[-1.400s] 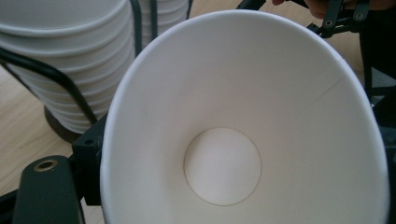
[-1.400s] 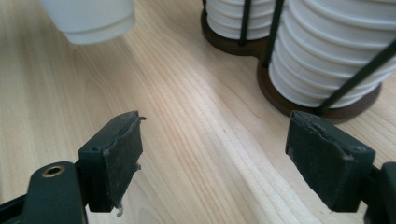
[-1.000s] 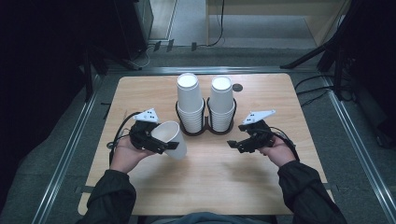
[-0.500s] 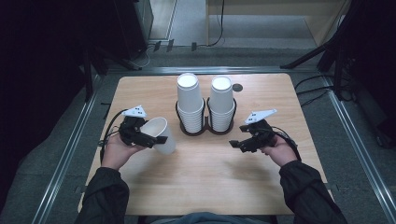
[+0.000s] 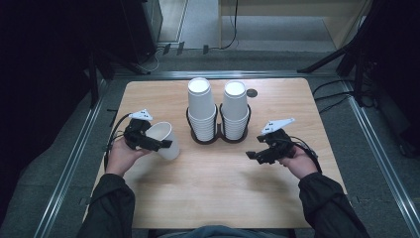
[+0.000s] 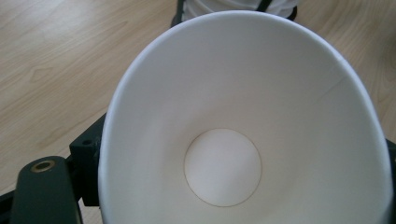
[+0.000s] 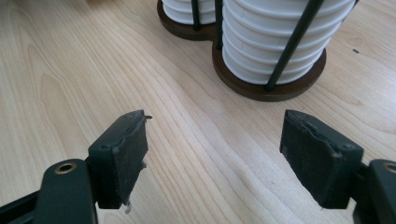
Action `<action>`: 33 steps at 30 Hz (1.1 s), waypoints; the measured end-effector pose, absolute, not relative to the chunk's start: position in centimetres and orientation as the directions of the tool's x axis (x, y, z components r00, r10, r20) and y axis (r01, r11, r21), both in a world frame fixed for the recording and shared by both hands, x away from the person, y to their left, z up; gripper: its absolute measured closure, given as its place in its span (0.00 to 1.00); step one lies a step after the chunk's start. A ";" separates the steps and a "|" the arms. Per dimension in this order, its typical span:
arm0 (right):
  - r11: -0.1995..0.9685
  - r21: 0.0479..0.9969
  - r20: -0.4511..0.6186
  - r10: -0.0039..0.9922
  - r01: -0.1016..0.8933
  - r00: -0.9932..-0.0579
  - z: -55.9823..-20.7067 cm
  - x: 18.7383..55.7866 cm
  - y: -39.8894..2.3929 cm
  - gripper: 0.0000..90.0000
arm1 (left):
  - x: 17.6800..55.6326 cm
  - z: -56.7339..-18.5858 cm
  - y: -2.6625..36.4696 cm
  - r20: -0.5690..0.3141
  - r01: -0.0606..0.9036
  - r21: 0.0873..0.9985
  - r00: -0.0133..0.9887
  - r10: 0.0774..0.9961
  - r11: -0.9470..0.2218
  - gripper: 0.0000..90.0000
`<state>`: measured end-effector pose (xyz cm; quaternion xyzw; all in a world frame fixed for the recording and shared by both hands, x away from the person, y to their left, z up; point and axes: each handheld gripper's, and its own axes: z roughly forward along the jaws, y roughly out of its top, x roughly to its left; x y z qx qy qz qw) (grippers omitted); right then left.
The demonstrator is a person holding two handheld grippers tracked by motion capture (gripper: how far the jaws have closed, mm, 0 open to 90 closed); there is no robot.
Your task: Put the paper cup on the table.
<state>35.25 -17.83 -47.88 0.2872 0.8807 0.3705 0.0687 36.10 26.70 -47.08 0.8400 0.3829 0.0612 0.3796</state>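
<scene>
Left gripper (image 5: 166, 144) is seen clamped on a single white paper cup (image 5: 163, 140), held at the left side of the tabletop (image 5: 208, 198), tilted with its open mouth turned back toward the gripper, so that the round base (image 6: 222, 167) is looked straight into from the left gripper view. The cup's long axis is laid roughly along the gripper's reach, bottom end leading toward the middle of the tabletop. Just beyond it, the two stacks of upturned white cups (image 5: 202, 111) are stood in a dark wire holder (image 5: 218, 139) at the centre, near but clear of the held cup. Right gripper (image 5: 253, 156) is held on the far side of the holder, its jaws parted over bare wood after having just been closing, with nothing between the pads (image 7: 122, 154); the nearer stack (image 7: 280, 42) is framed just ahead of them. The held cup is judged to be the left hand's business alone, the right gripper being well apart from it, and open tabletop is left beneath for a set-down.
</scene>
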 end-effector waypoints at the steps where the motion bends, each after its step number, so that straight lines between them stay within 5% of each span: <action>1: 0.562 0.689 0.092 0.558 0.457 -0.825 -47.9 35.2 -17.9 0.26 | 36.2 -47.0 26.8 -0.183 0.597 0.686 0.694 0.696 -0.415 0.15; 33: 0.556 0.665 0.091 0.603 0.499 -0.793 -48.6 33.9 -20.3 0.26 | 40.4 -47.1 31.0 -0.078 0.676 0.645 0.523 0.849 -0.357 0.12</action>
